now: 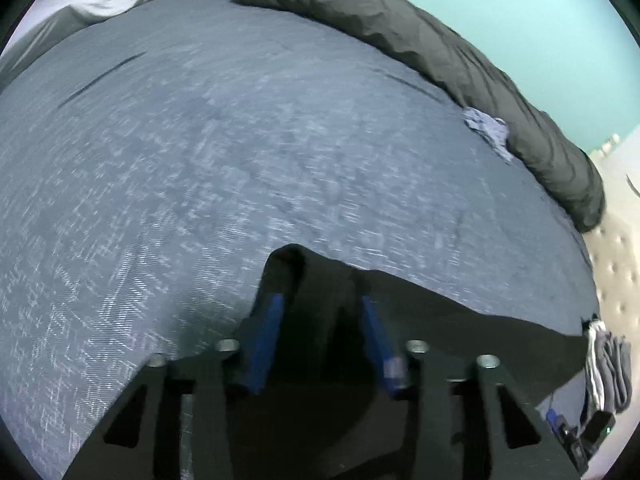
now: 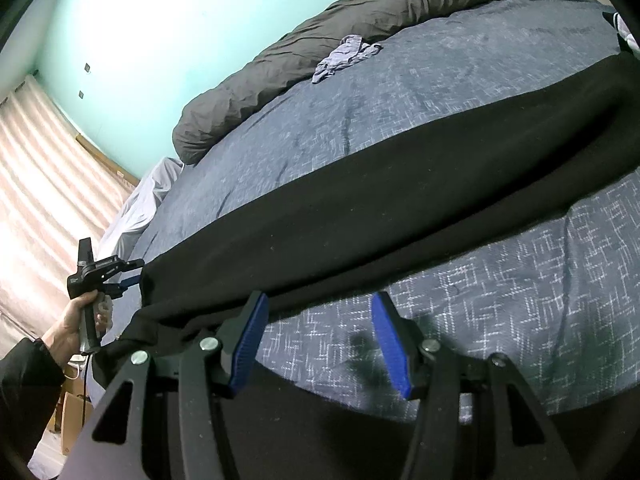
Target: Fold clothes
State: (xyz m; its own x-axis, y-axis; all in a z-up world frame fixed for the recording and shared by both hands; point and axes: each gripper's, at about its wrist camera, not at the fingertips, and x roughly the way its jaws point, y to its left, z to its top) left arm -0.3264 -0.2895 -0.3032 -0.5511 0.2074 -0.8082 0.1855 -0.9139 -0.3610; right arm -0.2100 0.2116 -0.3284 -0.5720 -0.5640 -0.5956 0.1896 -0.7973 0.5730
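Black fabric, a long dark garment (image 2: 400, 208), is laid in a band across the blue-grey patterned bedspread (image 2: 500, 264) of a bed, near its front edge. One end of the garment is seen at the left hand-held gripper (image 1: 320, 304), where a raised fold of the cloth (image 1: 292, 264) stands between the two blue pads (image 1: 268, 336). The pads are set somewhat apart in the left wrist view, and it cannot be told whether the cloth is pressed by them; in the right wrist view the same gripper (image 2: 134, 280) is seen small at the garment's corner, held by a hand (image 2: 76, 328) in a dark sleeve. The right hand-held gripper (image 2: 320, 308) is spread, nothing being pinched: its left pad (image 2: 248, 344) is touching or just beside the lower edge of the black cloth, while its right pad (image 2: 390, 344) is over bare bedspread. A rolled dark grey duvet (image 2: 320, 40) is lain along the far side of the bed against a turquoise wall (image 2: 160, 20). A small crumpled blue-grey cloth (image 2: 344, 56) is left just beside the duvet. Striped curtains (image 2: 44, 184) are seen beyond the bed's end
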